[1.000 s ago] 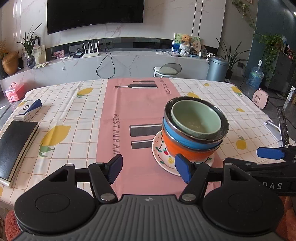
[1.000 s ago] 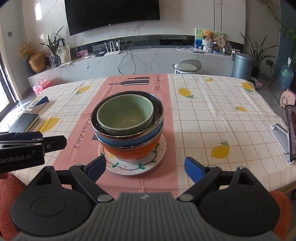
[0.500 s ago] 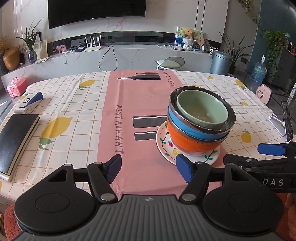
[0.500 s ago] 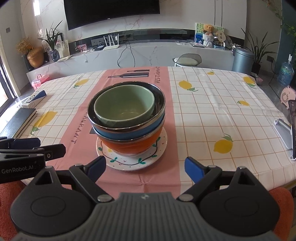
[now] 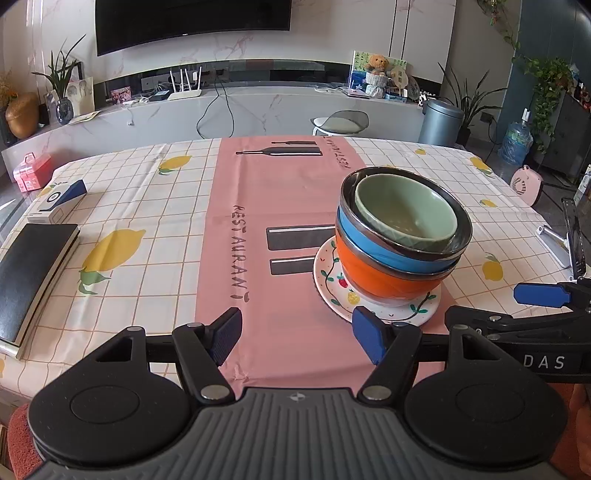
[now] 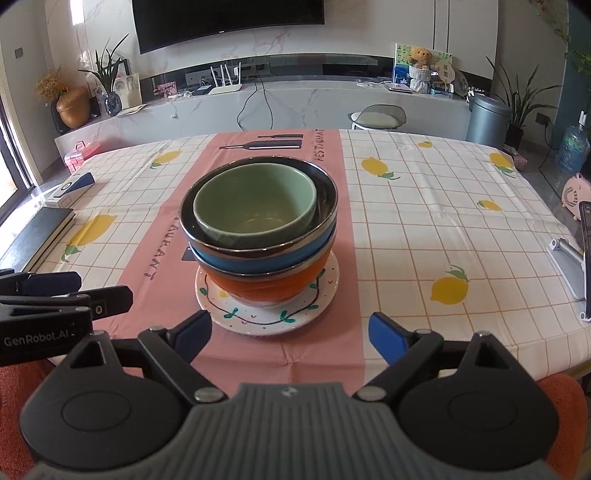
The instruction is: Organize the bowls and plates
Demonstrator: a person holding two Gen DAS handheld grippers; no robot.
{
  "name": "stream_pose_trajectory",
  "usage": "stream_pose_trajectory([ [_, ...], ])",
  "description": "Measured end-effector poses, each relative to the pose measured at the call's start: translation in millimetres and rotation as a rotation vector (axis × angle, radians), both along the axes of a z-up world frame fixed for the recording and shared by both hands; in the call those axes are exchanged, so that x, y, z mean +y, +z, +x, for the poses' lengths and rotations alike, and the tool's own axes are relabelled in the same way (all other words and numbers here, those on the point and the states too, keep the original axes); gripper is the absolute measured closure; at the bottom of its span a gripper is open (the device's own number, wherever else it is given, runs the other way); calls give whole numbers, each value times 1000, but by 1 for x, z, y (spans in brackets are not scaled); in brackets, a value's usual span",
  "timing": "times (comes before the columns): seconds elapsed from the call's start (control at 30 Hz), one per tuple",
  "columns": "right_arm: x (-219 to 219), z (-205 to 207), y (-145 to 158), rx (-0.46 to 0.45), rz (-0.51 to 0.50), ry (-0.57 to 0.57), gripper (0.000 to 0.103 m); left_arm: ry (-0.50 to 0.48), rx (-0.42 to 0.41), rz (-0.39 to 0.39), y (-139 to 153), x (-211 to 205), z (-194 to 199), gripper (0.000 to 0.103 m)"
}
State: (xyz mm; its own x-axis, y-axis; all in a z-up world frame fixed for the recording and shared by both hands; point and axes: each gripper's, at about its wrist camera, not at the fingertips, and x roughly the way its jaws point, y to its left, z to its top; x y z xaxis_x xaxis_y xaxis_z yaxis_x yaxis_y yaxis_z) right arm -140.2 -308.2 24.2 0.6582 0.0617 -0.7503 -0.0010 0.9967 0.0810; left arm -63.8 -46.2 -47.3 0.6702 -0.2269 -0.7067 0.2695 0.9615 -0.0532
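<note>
Nearest the lenses, the left gripper (image 5: 297,332) and the right gripper (image 6: 290,332) are held with jaws spread wide and nothing between them, both now drawn slightly further back from the stack than a second ago, so that more tablecloth is seen in front of the plate (image 6: 325,295). The stack itself is left unmoved: an orange bowl (image 6: 269,286) is seated on the plate, a blue bowl (image 6: 258,260) is nested in it, and a green bowl (image 6: 255,206) is set innermost and uppermost. Because everything is gathered and released, the task is judged finished or nearly so. The stack is carried by the pink runner (image 5: 266,206) of a lemon-printed tablecloth (image 6: 424,206). Beyond, a marble counter (image 5: 258,107), a stool (image 5: 340,122) and a wall-mounted television (image 5: 192,18) are seen.
</note>
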Motion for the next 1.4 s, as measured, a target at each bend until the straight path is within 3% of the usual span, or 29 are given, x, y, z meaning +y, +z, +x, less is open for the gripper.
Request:
stream_pose_trajectory([
  [1.4,10,1,-1,-1,-23,31,13,5,9,-9,2,6,0,23],
])
